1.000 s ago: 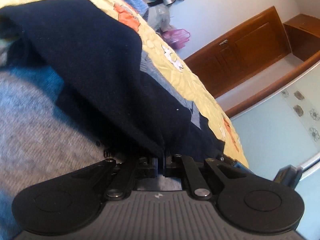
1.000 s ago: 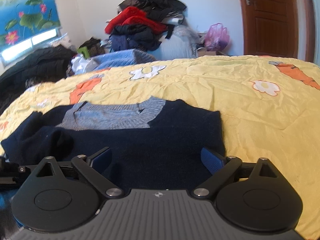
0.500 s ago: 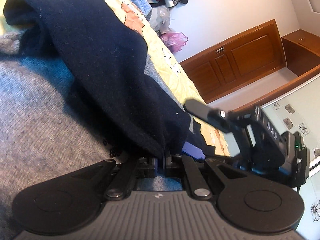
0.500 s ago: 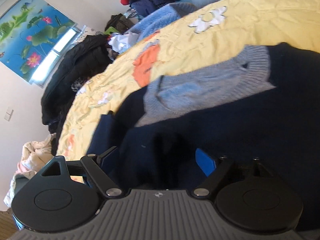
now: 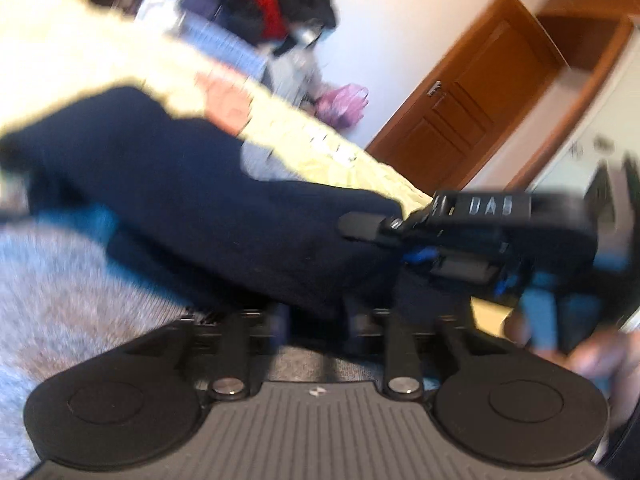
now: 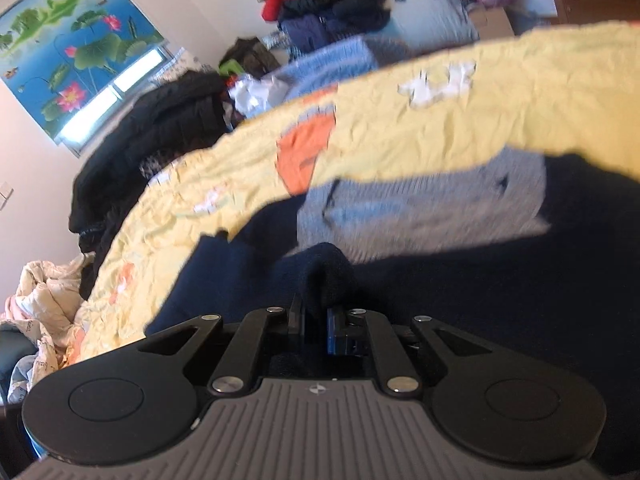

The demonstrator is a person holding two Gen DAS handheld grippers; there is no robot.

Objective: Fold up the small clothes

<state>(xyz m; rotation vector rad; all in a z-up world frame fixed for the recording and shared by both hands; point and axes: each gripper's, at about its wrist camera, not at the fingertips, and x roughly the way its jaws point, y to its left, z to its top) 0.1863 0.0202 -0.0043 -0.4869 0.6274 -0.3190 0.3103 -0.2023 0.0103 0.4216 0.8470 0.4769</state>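
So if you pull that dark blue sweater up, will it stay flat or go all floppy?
Probably floppy: the navy sweater bunches into a soft peak where the right gripper pinches it. Its knit looks thick, so it should drape rather than slip.

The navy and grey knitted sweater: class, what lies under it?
Under the navy and grey knitted sweater lies the yellow quilted bedspread with orange and white patches, showing around its edges. What is directly beneath the garment is covered and cannot be seen.

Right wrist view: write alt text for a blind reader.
The right gripper is shut on a bunched fold of a navy sweater with a grey collar, lying on a yellow bedspread. Piled clothes sit behind.
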